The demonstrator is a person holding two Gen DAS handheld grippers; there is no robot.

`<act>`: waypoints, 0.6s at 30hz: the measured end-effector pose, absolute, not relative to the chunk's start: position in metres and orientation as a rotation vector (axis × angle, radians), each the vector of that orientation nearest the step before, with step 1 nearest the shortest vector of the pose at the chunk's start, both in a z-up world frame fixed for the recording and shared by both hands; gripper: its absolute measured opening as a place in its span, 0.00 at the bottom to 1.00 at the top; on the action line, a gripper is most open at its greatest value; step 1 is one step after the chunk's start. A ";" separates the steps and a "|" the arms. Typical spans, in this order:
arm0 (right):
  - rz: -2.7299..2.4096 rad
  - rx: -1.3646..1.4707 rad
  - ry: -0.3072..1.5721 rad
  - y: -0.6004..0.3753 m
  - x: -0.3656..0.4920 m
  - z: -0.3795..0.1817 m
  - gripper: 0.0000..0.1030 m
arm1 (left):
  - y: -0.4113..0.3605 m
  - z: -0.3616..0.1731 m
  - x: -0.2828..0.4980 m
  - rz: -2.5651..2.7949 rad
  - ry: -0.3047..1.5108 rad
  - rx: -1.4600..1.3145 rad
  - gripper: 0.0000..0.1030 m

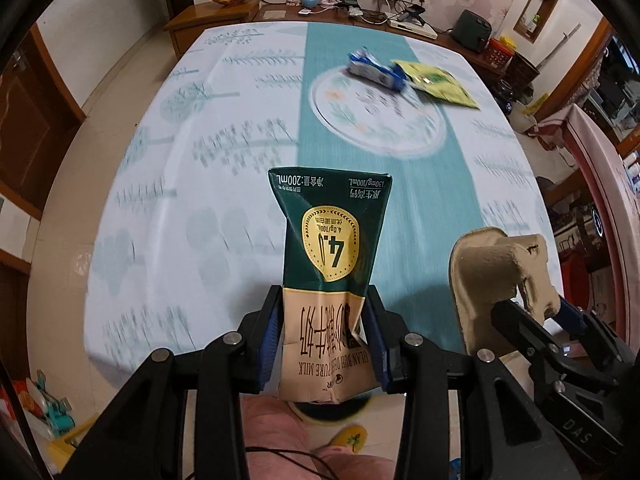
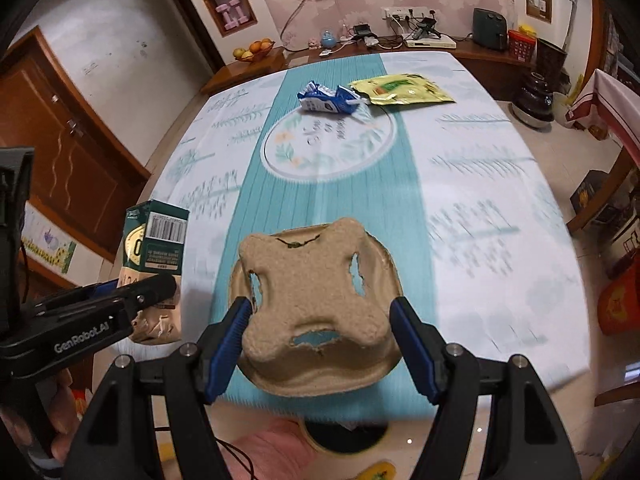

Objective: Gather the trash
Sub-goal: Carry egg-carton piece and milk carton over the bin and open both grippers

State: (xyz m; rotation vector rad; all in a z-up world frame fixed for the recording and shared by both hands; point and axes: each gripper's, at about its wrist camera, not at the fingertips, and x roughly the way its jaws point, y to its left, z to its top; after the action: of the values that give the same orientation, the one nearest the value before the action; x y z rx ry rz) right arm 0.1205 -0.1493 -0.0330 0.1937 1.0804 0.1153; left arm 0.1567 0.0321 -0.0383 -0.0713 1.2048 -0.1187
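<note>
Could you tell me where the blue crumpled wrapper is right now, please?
The blue crumpled wrapper lies at the table's far end on the teal runner, touching the yellow packet to its right.

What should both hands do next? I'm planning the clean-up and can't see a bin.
Probably carry both loads off to a bin. The left tongs are clamped on the milk carton, the right tongs on the paper tray. Two wrappers, blue and yellow, lie on the table.

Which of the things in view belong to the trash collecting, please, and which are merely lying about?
Trash: milk carton in left gripper; pulp cup tray in right gripper; blue wrapper; yellow pouch.

Bystanders: fruit bowl; set-top box; tablecloth.
</note>
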 end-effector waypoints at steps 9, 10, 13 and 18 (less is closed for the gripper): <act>0.170 0.144 1.085 -0.183 0.030 -0.028 0.69 | -0.016 -0.045 0.060 -0.130 1.230 -0.062 0.36; 0.173 0.146 1.094 -0.186 0.023 -0.030 0.69 | -0.019 -0.046 0.051 -0.133 1.234 -0.058 0.36; 0.179 0.156 1.116 -0.192 0.003 -0.036 0.69 | -0.027 -0.048 0.031 -0.143 1.245 -0.035 0.36; 0.173 0.186 1.149 -0.195 -0.024 -0.051 0.69 | -0.032 -0.058 0.007 -0.164 1.265 0.008 0.36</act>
State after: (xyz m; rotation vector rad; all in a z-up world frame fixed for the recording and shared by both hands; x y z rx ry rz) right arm -0.0239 -0.1948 -0.0508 0.1857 1.1491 0.1727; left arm 0.0072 -0.0318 -0.0582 0.0078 1.2653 -0.1642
